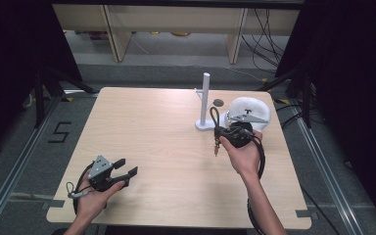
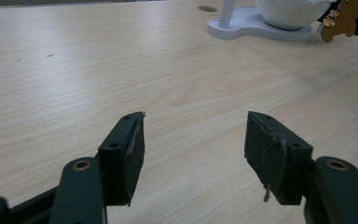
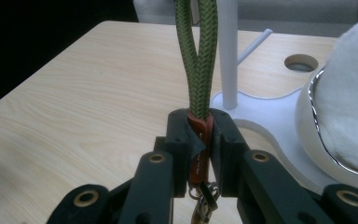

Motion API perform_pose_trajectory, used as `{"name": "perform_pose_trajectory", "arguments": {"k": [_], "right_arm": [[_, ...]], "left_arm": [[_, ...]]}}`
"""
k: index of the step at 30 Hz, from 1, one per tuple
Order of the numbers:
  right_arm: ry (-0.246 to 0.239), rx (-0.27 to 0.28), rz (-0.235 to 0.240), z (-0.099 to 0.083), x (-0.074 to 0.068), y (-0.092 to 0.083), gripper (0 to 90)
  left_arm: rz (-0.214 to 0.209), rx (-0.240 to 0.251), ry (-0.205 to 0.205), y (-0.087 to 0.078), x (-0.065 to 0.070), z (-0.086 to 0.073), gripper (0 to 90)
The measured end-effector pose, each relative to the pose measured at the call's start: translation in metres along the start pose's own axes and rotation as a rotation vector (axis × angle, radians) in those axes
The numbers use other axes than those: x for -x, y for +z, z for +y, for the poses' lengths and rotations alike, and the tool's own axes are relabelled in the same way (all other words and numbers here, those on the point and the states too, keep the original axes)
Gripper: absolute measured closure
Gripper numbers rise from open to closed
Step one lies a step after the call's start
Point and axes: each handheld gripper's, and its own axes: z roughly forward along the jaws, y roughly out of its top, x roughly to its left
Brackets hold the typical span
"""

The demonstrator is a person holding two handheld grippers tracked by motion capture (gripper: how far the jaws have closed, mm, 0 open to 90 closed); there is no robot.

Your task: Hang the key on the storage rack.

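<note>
My right gripper [image 1: 220,131] is shut on a keychain [image 1: 215,120] beside the white stand's post [image 1: 205,95]. In the right gripper view the jaws [image 3: 200,125] pinch the keychain's brown leather tab [image 3: 198,140]. Its green braided cord loop [image 3: 197,56] rises straight up from the tab, and a metal clasp [image 3: 204,205] hangs below. A brown bear-shaped charm [image 2: 342,21] dangles at the far right of the left gripper view. My left gripper [image 1: 129,166] rests low at the table's front left, open and holding nothing [image 2: 196,135].
A white cap [image 1: 248,111] sits just right of the stand's base [image 1: 203,125], close to my right gripper. A round hole [image 1: 218,103] in the wooden table [image 1: 147,127] lies behind the stand. Shelving legs and cables stand beyond the far edge.
</note>
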Motion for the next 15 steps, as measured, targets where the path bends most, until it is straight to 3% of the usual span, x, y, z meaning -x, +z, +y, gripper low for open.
{"name": "perform_pose_trajectory", "arguments": {"k": [7,12,13,15], "right_arm": [[-0.015,0.012,0.013,0.006,-0.004,0.009,79.7],[0.020,0.006,0.024,0.010,-0.011,0.016,79.6],[-0.010,0.012,0.029,0.012,-0.009,0.017,79.7],[-0.017,0.016,0.031,0.014,-0.010,0.019,79.6]], "left_arm": [[0.000,0.005,-0.002,-0.001,0.000,0.000,37.7],[-0.006,0.012,-0.006,0.000,-0.001,0.000,37.6],[-0.005,0.012,-0.005,-0.001,-0.001,0.000,37.7],[0.003,0.008,-0.006,-0.001,-0.001,0.000,37.7]]}}
